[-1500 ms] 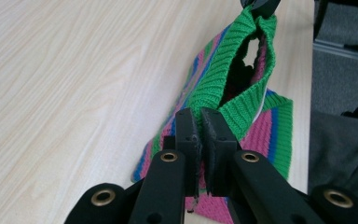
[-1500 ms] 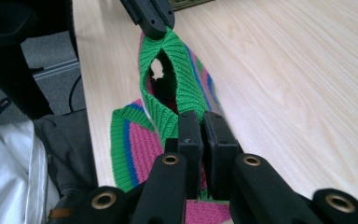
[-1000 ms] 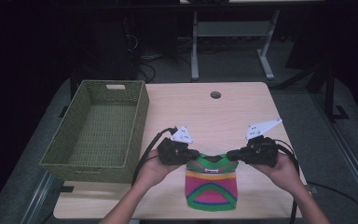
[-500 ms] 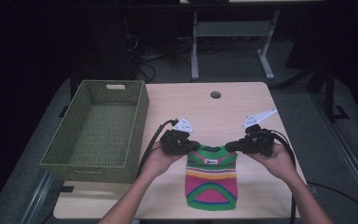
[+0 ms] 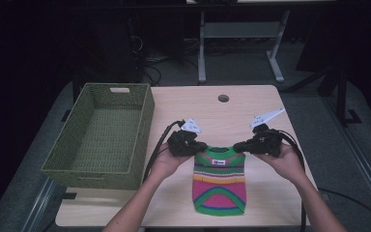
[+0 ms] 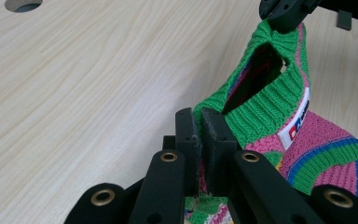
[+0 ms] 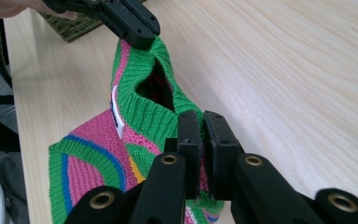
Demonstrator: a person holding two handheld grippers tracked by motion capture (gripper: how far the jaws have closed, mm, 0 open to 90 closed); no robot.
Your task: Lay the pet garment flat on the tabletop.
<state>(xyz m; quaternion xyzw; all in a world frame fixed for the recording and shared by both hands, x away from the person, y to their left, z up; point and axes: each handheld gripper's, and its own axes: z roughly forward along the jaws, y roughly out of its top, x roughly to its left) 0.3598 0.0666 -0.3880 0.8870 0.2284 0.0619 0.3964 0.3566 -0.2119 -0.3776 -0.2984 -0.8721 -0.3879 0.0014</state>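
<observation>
Both tools, left tool [image 5: 199, 146] and right tool [image 5: 239, 145], pinch the striped sweater's [image 5: 220, 181] collar corners at lower centre; bare surface [image 5: 251, 104] lies above, basket [image 5: 101, 135] left.

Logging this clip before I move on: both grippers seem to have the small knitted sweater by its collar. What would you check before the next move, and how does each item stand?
1. Left gripper clamped on the striped knitted sweater: ok, jaws closed on the green collar edge.
2. Right gripper clamped on it: ok, jaws closed on the collar's other side.
3. Collar spread between the grippers: ok, neck opening gapes.
4. Sweater body free of snags: ok, its lower part lies flat on the wooden table.
5. Green woven basket ready to receive: ok, it stands to the left, nothing seen inside.
6. Depth of each bite: cannot tell, the jaws hide it.
</observation>
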